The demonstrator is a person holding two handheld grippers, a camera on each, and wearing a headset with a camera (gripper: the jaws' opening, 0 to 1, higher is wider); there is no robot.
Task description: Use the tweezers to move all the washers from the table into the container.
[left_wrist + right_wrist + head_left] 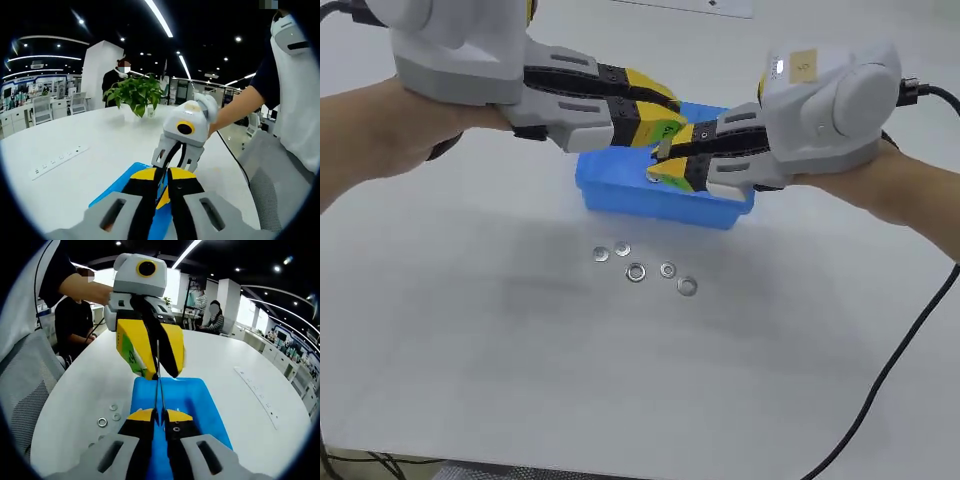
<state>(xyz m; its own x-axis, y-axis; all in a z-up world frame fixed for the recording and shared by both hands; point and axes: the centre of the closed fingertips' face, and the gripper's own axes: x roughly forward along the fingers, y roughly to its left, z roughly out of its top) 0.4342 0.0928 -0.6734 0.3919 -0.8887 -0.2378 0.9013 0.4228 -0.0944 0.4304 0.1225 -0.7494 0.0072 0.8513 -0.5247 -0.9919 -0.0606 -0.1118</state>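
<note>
Five washers (636, 271) lie in a loose cluster on the table (470, 330), on the person's side of both grippers' tips and well apart from them. In the right gripper view, three washers (102, 421) lie left of that gripper's jaws, outside the container's wall.

The tweezers (159, 390) run as two thin dark legs from the tips of the left gripper (157, 375) straight to the tips of the right gripper (160, 416). The left gripper's yellow pads are pressed together on one end. The right gripper's jaws are drawn in on the other end, with only a narrow slit between them. Both grippers therefore grip the tweezers, tip facing tip.

The blue container (620, 195) sits directly beneath the meeting tips. In the head view the left gripper (675, 118) reaches over its far rim from the left. The right gripper (662, 170) reaches over its middle from the right. In the right gripper view the container (200, 405) extends ahead of and under the jaws. In the left gripper view its corner (112, 192) shows left of the left gripper (167, 174), with the right gripper (176, 162) head-on just beyond.

A hand (380, 130) holds the left gripper and another hand (890, 190) holds the right. A black cable (910, 340) trails from the right gripper across the table.
</note>
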